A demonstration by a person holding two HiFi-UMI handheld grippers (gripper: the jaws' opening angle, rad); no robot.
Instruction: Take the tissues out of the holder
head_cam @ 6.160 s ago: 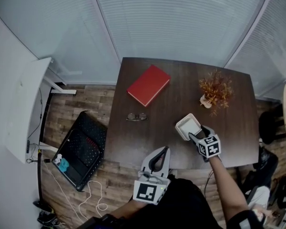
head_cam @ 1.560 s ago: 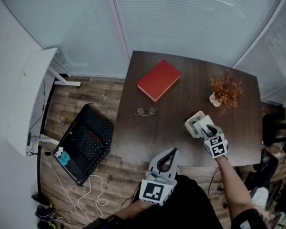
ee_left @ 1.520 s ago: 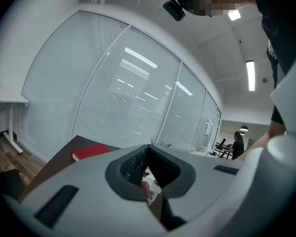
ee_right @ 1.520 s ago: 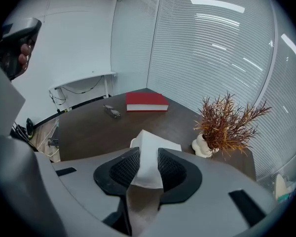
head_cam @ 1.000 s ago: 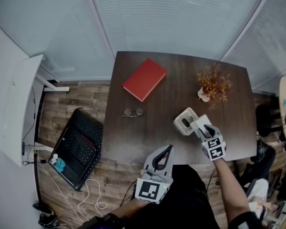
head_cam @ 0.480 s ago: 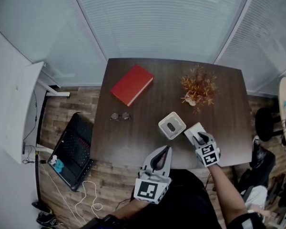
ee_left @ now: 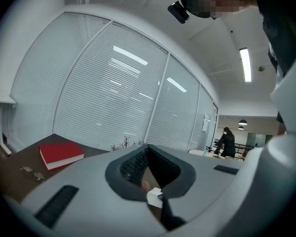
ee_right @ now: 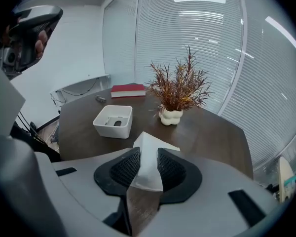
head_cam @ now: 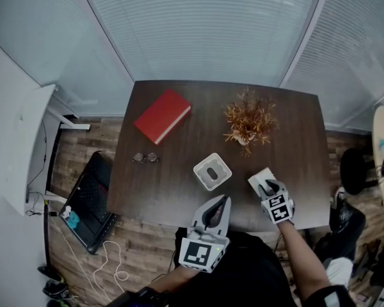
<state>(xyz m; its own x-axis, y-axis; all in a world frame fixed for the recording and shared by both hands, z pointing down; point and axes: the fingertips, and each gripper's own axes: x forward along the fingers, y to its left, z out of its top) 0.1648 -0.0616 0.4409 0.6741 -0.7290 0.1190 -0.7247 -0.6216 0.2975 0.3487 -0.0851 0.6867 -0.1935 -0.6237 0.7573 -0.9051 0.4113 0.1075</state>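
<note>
The white square holder (head_cam: pixel 212 171) stands open-topped near the table's middle, with a dark slot in its floor, and also shows in the right gripper view (ee_right: pixel 113 121). A folded white stack of tissues (head_cam: pixel 261 178) is held to its right, apart from it. My right gripper (head_cam: pixel 267 186) is shut on the tissues (ee_right: pixel 148 164), which stick out past the pads (ee_right: pixel 124 168). My left gripper (head_cam: pixel 224 199) hovers at the table's front edge, tips together, with nothing held (ee_left: pixel 148 147).
On the dark wooden table (head_cam: pixel 294 139) lie a red book (head_cam: pixel 162 115) at the back left and glasses (head_cam: pixel 144 158) near the left edge. A dried orange plant in a white pot (head_cam: pixel 248 121) stands behind the holder. A black bag (head_cam: pixel 86 200) lies on the floor.
My right gripper has drawn the tissues out of the holder and carried them right and toward the table's front edge. The left gripper stays at the front edge.
</note>
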